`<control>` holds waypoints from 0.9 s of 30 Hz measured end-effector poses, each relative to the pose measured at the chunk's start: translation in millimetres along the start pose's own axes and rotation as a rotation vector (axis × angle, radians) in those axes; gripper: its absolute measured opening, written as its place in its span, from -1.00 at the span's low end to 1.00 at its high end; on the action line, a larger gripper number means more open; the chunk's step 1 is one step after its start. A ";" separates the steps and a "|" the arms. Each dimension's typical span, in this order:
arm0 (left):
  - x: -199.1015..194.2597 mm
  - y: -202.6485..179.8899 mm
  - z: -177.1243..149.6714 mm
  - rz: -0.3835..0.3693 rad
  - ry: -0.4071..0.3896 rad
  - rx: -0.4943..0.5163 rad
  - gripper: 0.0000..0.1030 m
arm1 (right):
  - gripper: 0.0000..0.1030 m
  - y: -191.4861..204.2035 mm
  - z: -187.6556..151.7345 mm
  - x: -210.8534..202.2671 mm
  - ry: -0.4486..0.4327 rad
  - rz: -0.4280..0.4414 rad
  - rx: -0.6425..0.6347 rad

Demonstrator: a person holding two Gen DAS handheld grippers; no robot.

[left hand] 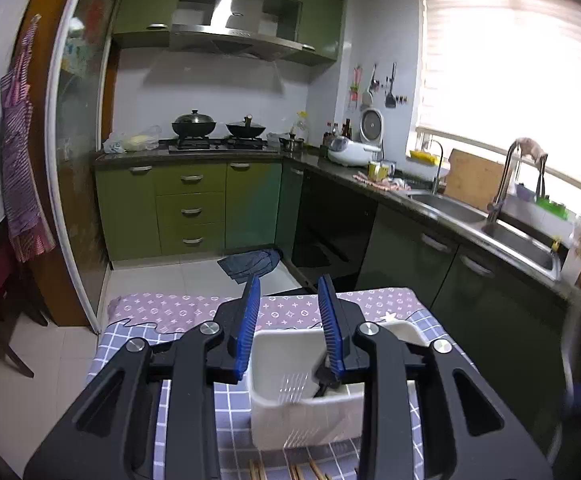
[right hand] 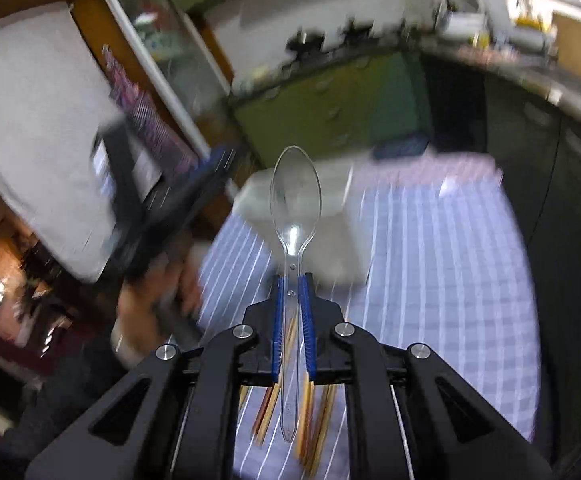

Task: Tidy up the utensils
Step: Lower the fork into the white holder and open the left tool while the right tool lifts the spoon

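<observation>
The left wrist view is taken from low behind the blue-padded left gripper [left hand: 290, 320], facing level across a green kitchen. The right wrist view is tilted downward, close over the checked purple tablecloth [right hand: 450, 280]. Shared, though apparently blurred, is the white slotted plastic utensil basket [left hand: 290, 360] [right hand: 342, 216], at lower centre and mid-frame.

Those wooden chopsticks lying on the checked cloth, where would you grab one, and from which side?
Grip a chopstick near its middle, coming straight down from above with the jaws across its width. They lie flat and close together on the checked cloth, so a thin stick leaves only its two long sides to pinch.
</observation>
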State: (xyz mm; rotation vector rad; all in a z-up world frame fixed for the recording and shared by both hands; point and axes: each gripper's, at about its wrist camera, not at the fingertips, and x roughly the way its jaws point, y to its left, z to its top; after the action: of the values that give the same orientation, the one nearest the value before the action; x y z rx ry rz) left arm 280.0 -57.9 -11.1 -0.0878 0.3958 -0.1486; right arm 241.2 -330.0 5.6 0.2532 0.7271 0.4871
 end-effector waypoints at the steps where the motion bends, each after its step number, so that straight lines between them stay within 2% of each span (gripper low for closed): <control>1: -7.8 3.5 0.0 -0.002 -0.004 -0.008 -0.40 | -0.81 0.8 10.1 0.6 -0.029 -0.005 0.003; 3: -24.3 10.5 -2.0 -0.002 -0.007 -0.016 -0.33 | -0.81 2.9 32.4 4.6 -0.105 -0.028 -0.001; 7: -57.7 19.3 -11.6 0.000 -0.007 0.006 -0.33 | -0.81 5.4 70.5 20.9 -0.225 -0.061 0.008; 10: -79.1 20.9 -18.6 -0.005 -0.006 0.029 -0.33 | -0.81 11.9 95.2 43.6 -0.307 -0.123 -0.030; 14: -103.3 25.4 -27.4 -0.031 0.011 0.015 -0.29 | -0.81 17.7 111.7 78.9 -0.330 -0.192 -0.075; 18: -116.7 24.5 -35.2 -0.050 0.017 0.025 -0.24 | -0.81 14.9 100.8 115.9 -0.285 -0.221 -0.126; 20: -118.7 23.2 -39.4 -0.059 0.027 0.032 -0.24 | -0.81 9.0 90.5 124.3 -0.259 -0.205 -0.126; 25: -115.5 24.8 -47.5 -0.065 0.065 0.031 -0.24 | -0.81 -7.0 54.3 117.2 -0.251 -0.199 -0.131; 27: -110.5 24.8 -50.1 -0.046 0.097 0.034 -0.24 | -0.81 -11.2 41.0 114.0 -0.235 -0.199 -0.133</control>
State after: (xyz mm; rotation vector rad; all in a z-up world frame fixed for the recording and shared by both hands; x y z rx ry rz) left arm 162.7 -18.5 -18.2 -0.0565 0.4885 -0.2050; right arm 346.4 -283.9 -34.4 0.1093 0.4823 0.3084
